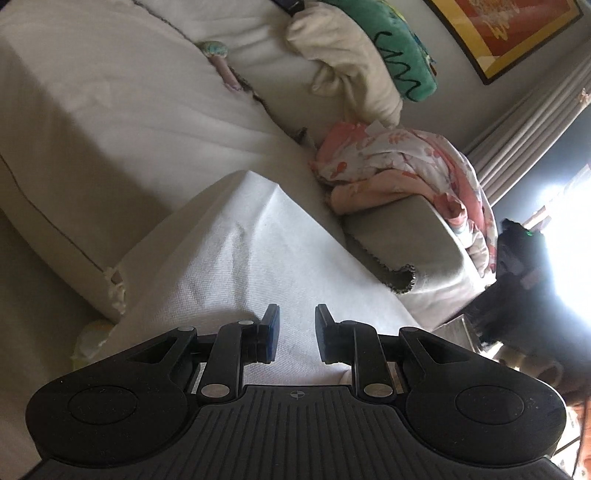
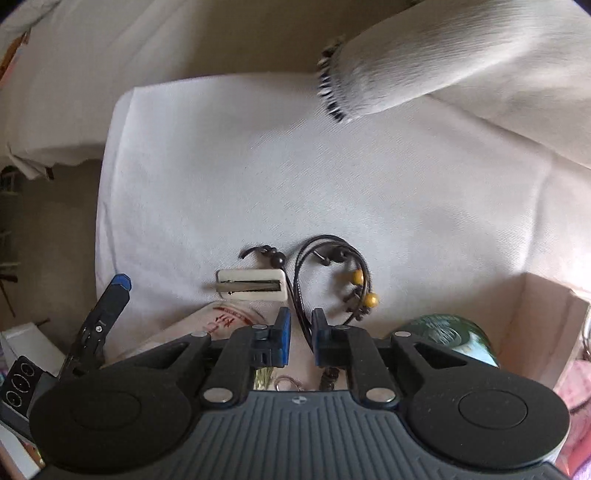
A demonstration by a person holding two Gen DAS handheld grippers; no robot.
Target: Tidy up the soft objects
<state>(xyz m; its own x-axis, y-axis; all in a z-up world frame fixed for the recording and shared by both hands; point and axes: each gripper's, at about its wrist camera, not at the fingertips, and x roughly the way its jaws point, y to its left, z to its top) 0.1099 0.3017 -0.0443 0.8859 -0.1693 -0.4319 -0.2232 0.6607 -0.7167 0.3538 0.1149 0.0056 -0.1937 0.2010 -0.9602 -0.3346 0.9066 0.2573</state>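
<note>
In the left wrist view my left gripper [image 1: 297, 332] is open and empty, just above a white cloth-covered cushion [image 1: 236, 251]. Beyond it, a pink floral blanket [image 1: 402, 166] is bunched on the sofa arm, with a cream cushion [image 1: 351, 62] and a teal cushion [image 1: 399, 48] behind. In the right wrist view my right gripper [image 2: 301, 334] has its jaws a narrow gap apart around a dark cord [image 2: 301, 295] with yellow beads [image 2: 369, 299], lying on the white cloth [image 2: 295, 166]. I cannot tell whether the pads grip the cord.
A white hair clip [image 2: 253, 284] lies beside the cord. A green tin [image 2: 447, 332] and a pale box [image 2: 546, 325] sit at the right. A fringed grey cover [image 2: 406, 62] hangs above. A framed picture [image 1: 506, 29], a curtain [image 1: 528, 133] and a dark shape [image 1: 517, 273] are by the window.
</note>
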